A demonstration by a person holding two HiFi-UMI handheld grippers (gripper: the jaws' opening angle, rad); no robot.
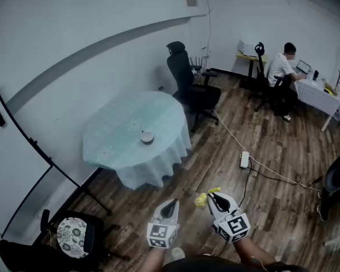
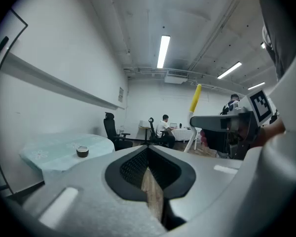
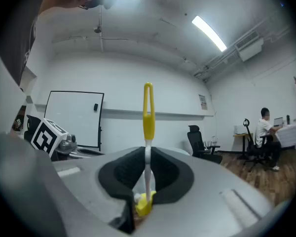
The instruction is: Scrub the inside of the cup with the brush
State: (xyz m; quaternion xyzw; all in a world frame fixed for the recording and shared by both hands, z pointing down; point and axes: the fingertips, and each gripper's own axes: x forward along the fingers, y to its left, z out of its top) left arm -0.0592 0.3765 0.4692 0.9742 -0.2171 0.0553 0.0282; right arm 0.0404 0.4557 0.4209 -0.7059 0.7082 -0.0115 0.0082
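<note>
Right gripper (image 3: 147, 154), lower centre of the head view, jaws clamped on the white stem of a yellow-handled brush (image 3: 148, 113); left gripper (image 2: 148, 152) beside it, jaws together on nothing; cup (image 1: 147, 137) well apart, mid-frame, upright on the round pale-clothed table (image 1: 116, 135).

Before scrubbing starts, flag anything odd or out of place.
Nothing spilled or damaged. The cup sits upright on the round table; the right gripper clamps the brush. Only a power strip and its cable lie across the floor.
</note>
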